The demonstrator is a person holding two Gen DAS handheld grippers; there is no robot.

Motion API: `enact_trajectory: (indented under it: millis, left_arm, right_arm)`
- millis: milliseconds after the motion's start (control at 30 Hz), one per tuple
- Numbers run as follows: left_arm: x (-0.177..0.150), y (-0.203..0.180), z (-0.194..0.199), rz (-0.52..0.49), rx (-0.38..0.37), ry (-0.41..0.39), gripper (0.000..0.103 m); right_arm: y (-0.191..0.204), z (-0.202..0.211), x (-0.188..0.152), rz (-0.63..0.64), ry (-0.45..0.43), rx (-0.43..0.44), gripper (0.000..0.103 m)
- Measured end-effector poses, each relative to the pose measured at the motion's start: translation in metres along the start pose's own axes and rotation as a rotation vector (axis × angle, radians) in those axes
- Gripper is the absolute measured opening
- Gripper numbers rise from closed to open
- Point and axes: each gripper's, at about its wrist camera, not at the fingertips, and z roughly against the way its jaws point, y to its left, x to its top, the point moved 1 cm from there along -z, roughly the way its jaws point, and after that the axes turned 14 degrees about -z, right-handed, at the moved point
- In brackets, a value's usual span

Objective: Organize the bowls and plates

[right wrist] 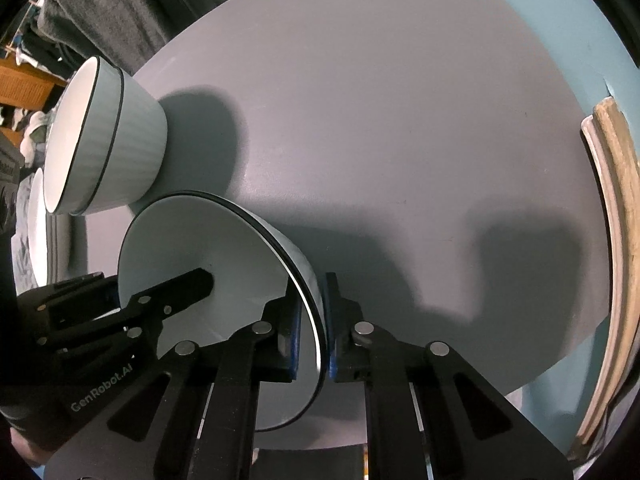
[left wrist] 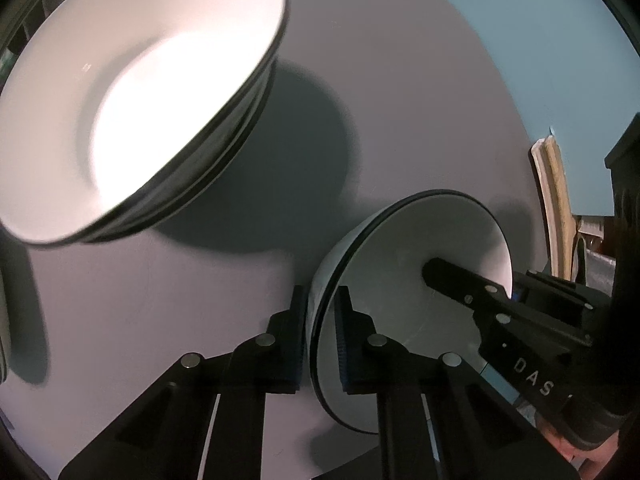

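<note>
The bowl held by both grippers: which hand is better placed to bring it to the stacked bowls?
Left, probably. The left gripper clamps the bowl on the side nearest the stacked bowls; the right gripper clamps the far rim.

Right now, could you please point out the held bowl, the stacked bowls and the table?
Held bowl [right wrist: 224, 248]: right wrist view, inner wall.
Stacked bowls [right wrist: 132, 148]: right wrist view, ribbed outer side.
Table [right wrist: 380, 120]: right wrist view, bare grey top.

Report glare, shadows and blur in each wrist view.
Left wrist view: the stacked bowls are blown out white inside, slightly motion-blurred at the rim, with a heavy shadow on the grey table. Right wrist view: sharper, no glare; soft gripper shadows cross the table; fisheye bends the edges.
</note>
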Motion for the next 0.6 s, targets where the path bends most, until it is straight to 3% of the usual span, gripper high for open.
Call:
enact_trajectory:
  millis: [600]
  left_arm:
    - [-0.065,0.040,0.009,0.092,0.014,0.027,0.012]
  right_arm:
    - [0.042,-0.011,-0.036,0.047,0.051,0.018,0.009]
